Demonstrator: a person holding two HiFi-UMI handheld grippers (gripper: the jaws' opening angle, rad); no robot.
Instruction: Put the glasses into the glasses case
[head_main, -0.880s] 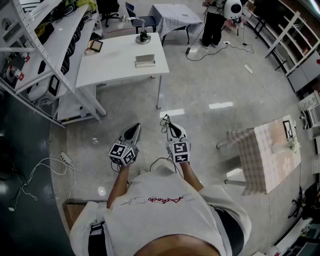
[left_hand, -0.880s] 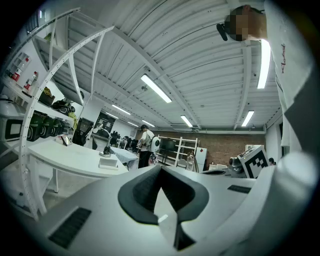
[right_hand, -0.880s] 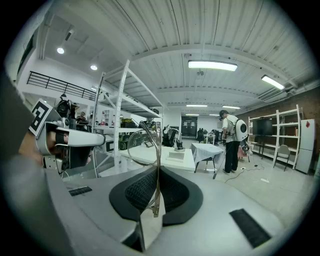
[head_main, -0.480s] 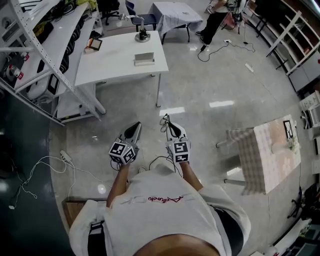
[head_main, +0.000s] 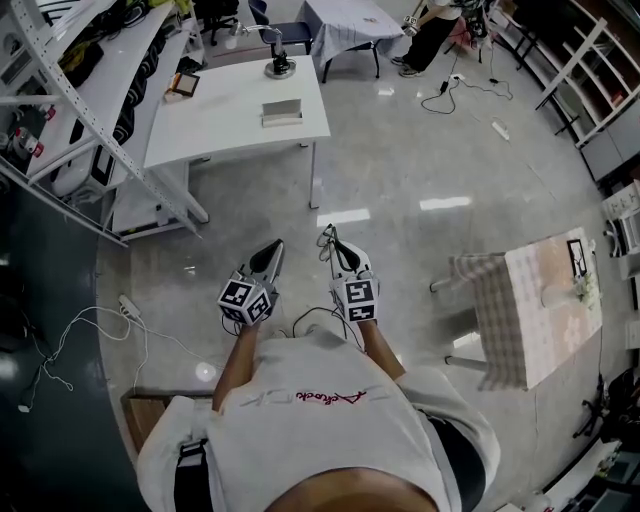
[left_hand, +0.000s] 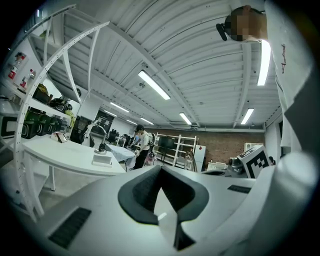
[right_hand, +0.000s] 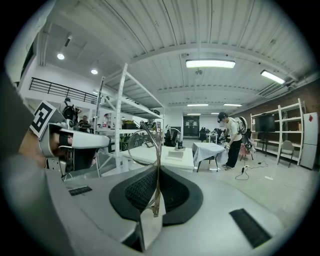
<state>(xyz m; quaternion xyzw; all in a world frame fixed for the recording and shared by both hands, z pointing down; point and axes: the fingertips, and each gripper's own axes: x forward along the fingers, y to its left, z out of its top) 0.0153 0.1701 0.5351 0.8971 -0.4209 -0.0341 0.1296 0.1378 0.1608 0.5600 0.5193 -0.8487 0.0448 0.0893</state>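
Right gripper (right_hand: 157, 170): clamped on the glasses (right_hand: 158, 192) by a thin arm.
Left gripper (left_hand: 160, 175): closed, empty.
Risk: glasses may twist or slip out while carried — the pinch is narrow.

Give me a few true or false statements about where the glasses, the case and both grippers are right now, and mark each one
1. The right gripper is shut on the glasses. True.
2. The left gripper holds the case. False: its jaws are together on nothing, and the case lies on the white table ahead.
3. The glasses lie in the case. False: they stand between the right gripper's jaws, well short of the white table.
4. Another person stands by a cloth-covered table beyond the white table. True.
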